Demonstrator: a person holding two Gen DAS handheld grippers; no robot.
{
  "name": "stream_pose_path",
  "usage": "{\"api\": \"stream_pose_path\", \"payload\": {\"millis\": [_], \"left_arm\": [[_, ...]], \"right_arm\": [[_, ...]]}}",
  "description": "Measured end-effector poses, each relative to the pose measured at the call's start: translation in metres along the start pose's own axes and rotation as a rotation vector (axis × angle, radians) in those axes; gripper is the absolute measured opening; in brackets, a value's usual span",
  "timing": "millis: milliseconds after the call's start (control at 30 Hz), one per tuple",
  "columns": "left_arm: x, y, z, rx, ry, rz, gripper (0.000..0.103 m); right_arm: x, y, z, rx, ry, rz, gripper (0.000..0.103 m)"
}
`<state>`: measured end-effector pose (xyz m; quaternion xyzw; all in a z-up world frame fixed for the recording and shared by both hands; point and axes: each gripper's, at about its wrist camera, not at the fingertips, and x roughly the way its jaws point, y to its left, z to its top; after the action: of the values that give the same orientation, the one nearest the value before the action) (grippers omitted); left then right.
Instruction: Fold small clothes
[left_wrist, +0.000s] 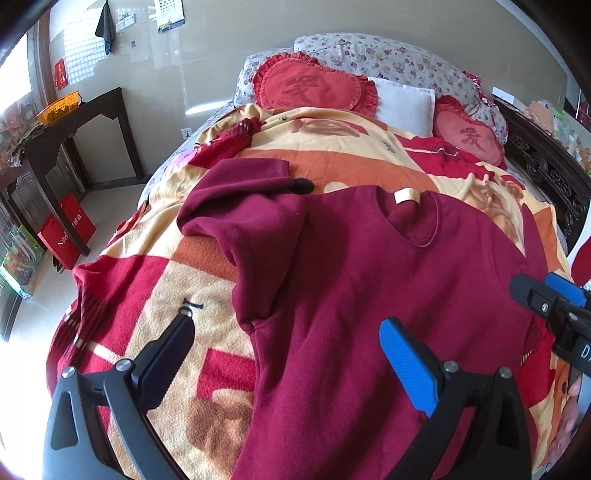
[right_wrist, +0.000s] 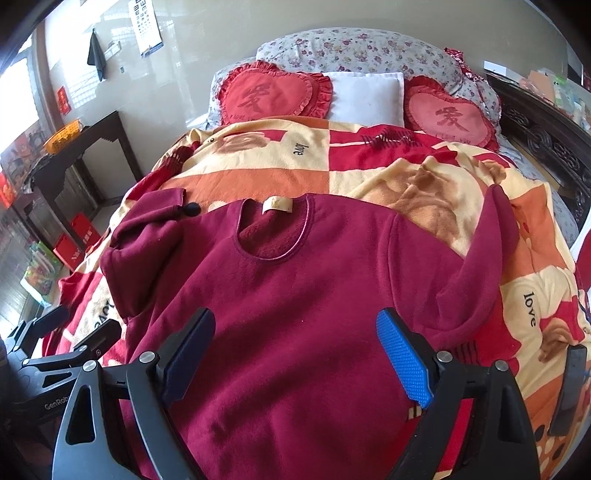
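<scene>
- The left gripper (left_wrist: 288, 332) stood wide open and held nothing; its dark finger hung over the blanket off the garment's left side, its blue-padded finger over the body cloth.
- The right gripper (right_wrist: 299, 332) was likewise spread wide and empty, both fingers above the lower middle of the garment, whether touching the cloth or just clear of it I could not tell.
- The dark red long-sleeved fleece top with a round neck (right_wrist: 295, 295) lay front up near the foot edge of the bed, neck toward the pillows, on the red, orange and cream checked fleece blanket (right_wrist: 258, 173).
- Risk, as I judged it: fleece clings to fleece, so a pinch might have gathered the blanket with the top and dragged both.
- Its left sleeve (left_wrist: 236, 181) was already bunched and doubled; folding over it would likely have trapped a lump.
- Its right sleeve (right_wrist: 495, 236) ran up toward the bed's right edge, and a short grip could have let it trail out.
- A small black object (left_wrist: 303, 186) lay touching the left cuff and might have been swept into a fold.
- Farther off, 2 red heart-shaped frilled cushions (right_wrist: 269, 96) and a white pillow (right_wrist: 365, 96) lay at the head edge, well apart from the work.
- A dark wooden side table (left_wrist: 85, 122) stood left of the bed, clear of both arms.
</scene>
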<state>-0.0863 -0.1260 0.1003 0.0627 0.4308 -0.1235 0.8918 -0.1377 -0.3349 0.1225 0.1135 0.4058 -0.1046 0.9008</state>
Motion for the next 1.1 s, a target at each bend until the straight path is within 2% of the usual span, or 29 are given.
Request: {"api": "stream_pose_path", "payload": {"millis": [1100], "left_arm": [[0.036, 0.032, 0.007, -0.07, 0.05, 0.029, 0.102]], "right_arm": [[0.039, 0.049, 0.005, -0.103, 0.064, 0.054, 0.071]]}}
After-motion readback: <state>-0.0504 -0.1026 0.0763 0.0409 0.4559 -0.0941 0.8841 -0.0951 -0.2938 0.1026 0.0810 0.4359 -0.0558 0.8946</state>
